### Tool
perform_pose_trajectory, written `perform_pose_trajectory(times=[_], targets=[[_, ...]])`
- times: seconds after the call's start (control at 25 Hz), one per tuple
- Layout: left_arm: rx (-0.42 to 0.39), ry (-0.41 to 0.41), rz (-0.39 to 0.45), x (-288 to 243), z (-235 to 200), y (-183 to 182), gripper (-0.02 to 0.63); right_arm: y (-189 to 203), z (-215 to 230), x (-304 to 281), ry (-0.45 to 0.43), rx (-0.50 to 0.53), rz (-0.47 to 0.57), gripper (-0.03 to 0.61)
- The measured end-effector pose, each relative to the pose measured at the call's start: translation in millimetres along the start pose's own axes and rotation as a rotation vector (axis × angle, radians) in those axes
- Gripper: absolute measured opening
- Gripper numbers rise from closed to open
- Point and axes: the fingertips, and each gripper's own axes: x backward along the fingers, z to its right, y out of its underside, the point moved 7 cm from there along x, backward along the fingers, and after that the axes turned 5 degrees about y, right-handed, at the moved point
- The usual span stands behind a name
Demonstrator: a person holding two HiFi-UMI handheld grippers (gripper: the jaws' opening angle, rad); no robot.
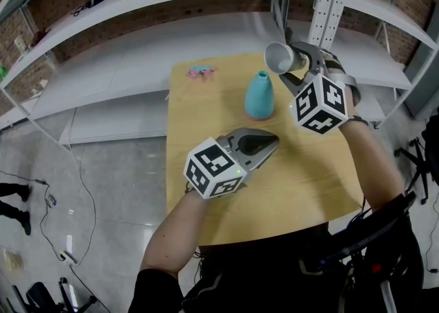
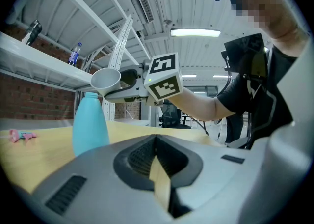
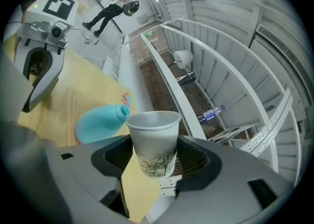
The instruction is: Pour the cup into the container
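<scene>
The right gripper (image 3: 156, 161) is gripping the paper cup (image 3: 153, 137), its jaws standing wide and pressing on the cup's lower sides. In the head view the cup (image 1: 278, 56) is hanging tilted onto its side, mouth facing left, just above the teal container (image 1: 260, 95), which is standing upright on the counter (image 1: 206, 119). The left gripper (image 2: 158, 145) is pointing toward the container from nearer the person, its jaws lying together with nothing between them.

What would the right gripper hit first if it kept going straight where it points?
Likely the white shelving behind the table, with the held paper cup leading. The teal vase sits just off that line; depth is unclear.
</scene>
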Motion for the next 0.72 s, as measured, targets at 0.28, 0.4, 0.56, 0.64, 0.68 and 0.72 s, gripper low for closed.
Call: perform_pose_trajectory(times=[0.28,0.4,0.56,0.64,0.68,0.72], targets=[[0.0,0.008,-0.002,-0.8,0.3,0.0,0.002,-2.4,-4.4,-4.0,0.008,0.056,-0.008,0.285],[-0.001,0.007,-0.001,-0.4,0.3,-0.3,0.002,-4.8,-6.1,-4.2,0.011,0.07,-0.005,0.285],[-0.001,0.012,-0.001,-0.3,1.0,0.3,0.002,-6.1,-8.6,-3.8,0.019,0.098,-0.008,0.285],[-0.002,0.013,-0.001,-0.4,1.1,0.3,0.002,-6.4,-9.2,-3.9,0.025,0.112,-0.01,0.285],[-0.003,0.013,-0.001,-0.8,1.2,0.2,0.002,-6.3,-9.2,-3.8,0.03,0.122,-0.011,0.285],[-0.003,0.013,0.0,-1.1,1.3,0.0,0.002,-6.3,-9.1,-3.7,0.033,0.13,-0.012,0.285]])
